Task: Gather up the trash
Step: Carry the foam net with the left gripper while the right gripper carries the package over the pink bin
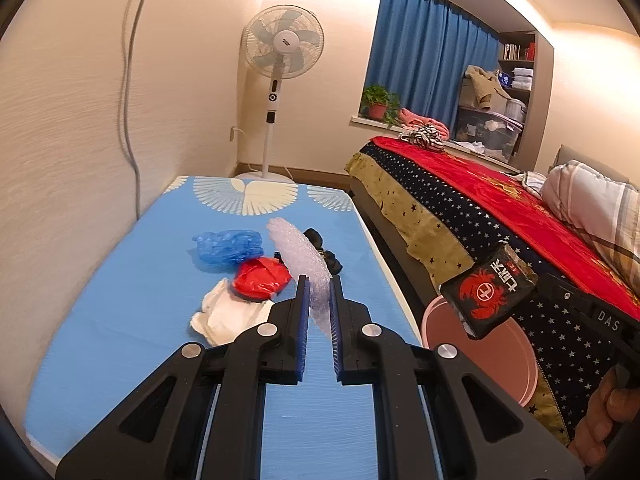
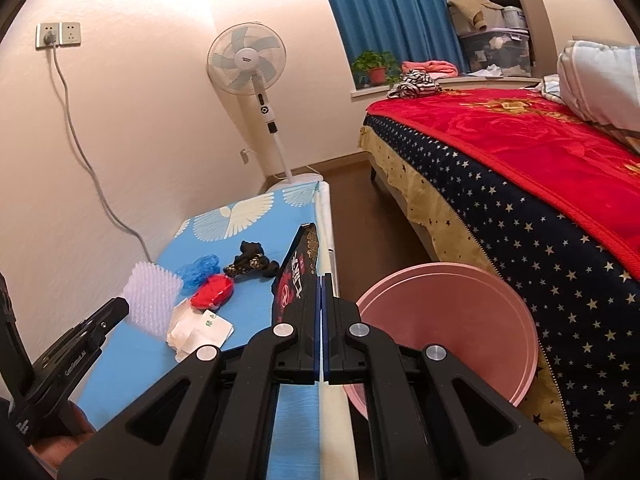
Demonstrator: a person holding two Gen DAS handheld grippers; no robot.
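My left gripper (image 1: 319, 280) is shut on a sheet of clear bubble wrap (image 1: 294, 254), lifted over the blue-covered table (image 1: 120, 320). The right wrist view shows the same wrap (image 2: 152, 296) sticking up from the left gripper (image 2: 120, 304). My right gripper (image 2: 322, 280) is shut on a black packet with a red crab print (image 2: 296, 280), held beyond the table's right edge near the round pink bin (image 2: 448, 320); the packet (image 1: 488, 292) hangs over that bin (image 1: 516, 356). On the table lie a blue plastic bag (image 1: 228, 246), a red bag (image 1: 262, 280), crumpled white paper (image 1: 228, 312) and a black bundle (image 1: 324, 252).
A bed with a red blanket and starred cover (image 1: 480, 208) runs along the right, leaving a narrow floor gap where the bin stands. A standing fan (image 1: 284, 42) is behind the table's far end. The wall with a hanging cable (image 1: 128, 80) borders the table's left.
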